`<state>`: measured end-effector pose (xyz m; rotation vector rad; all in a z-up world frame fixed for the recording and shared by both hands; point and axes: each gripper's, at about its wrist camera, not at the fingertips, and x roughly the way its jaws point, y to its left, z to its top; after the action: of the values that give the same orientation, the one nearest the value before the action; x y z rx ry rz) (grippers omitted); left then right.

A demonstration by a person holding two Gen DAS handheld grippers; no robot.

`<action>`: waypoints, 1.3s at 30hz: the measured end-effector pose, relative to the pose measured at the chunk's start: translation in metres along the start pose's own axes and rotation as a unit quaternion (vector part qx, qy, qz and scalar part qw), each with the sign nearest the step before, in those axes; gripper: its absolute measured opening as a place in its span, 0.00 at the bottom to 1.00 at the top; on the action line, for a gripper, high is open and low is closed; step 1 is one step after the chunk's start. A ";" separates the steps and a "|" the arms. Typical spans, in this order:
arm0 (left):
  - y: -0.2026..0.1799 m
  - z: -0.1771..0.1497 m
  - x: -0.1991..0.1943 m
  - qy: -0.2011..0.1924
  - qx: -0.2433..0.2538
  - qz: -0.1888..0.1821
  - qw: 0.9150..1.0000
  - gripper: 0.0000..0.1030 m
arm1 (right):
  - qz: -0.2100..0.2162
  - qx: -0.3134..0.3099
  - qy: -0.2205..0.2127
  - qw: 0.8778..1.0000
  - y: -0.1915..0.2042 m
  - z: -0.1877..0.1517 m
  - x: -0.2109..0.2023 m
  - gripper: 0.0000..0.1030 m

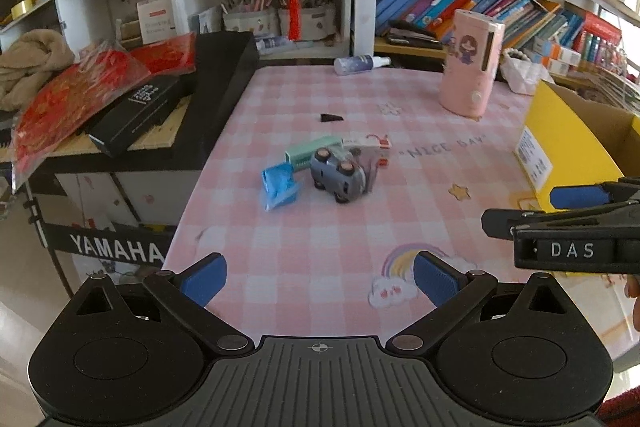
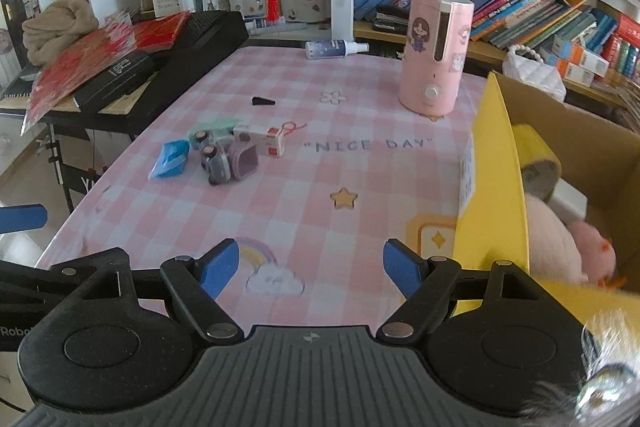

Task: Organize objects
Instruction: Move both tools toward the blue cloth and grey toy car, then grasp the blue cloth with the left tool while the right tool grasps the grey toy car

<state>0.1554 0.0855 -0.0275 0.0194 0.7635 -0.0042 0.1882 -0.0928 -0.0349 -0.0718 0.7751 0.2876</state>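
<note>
Scanning from the left of the left wrist view, a black keyboard stacked with red packets sits at the upper left, and the pink checked counter fills the middle. The left gripper hangs over the near edge of the counter, its jaws spread wide with nothing between them. Ahead of it, toward the centre of the frame, lies the small cluster to be sorted: a blue packet, a mint-green box, a grey toy car tipped on its side, and a small white box behind it. The car's long axis runs diagonally, from upper left to lower right.

In the right wrist view the right gripper also stands open and empty, and the same cluster sits left of centre, so it lies off to the left of these jaws but nearly straight ahead of the left ones. By my reading the left hand is better lined up for a pick.

Only the right wrist view looks into the yellow cardboard box at the right edge, showing a tape roll and a pink plush toy inside; the left view shows just its outer wall. A pink humidifier stands upright behind, well apart from the cluster.
</note>
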 end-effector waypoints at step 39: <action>0.041 0.054 0.145 0.057 -0.069 0.040 0.995 0.46 | 0.103 -0.056 0.019 0.993 0.017 0.077 0.100 0.76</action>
<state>0.2978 0.1261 -0.0877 -0.0815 0.8745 0.1258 0.3035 -0.0401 -0.0493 -0.1031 0.8046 0.5272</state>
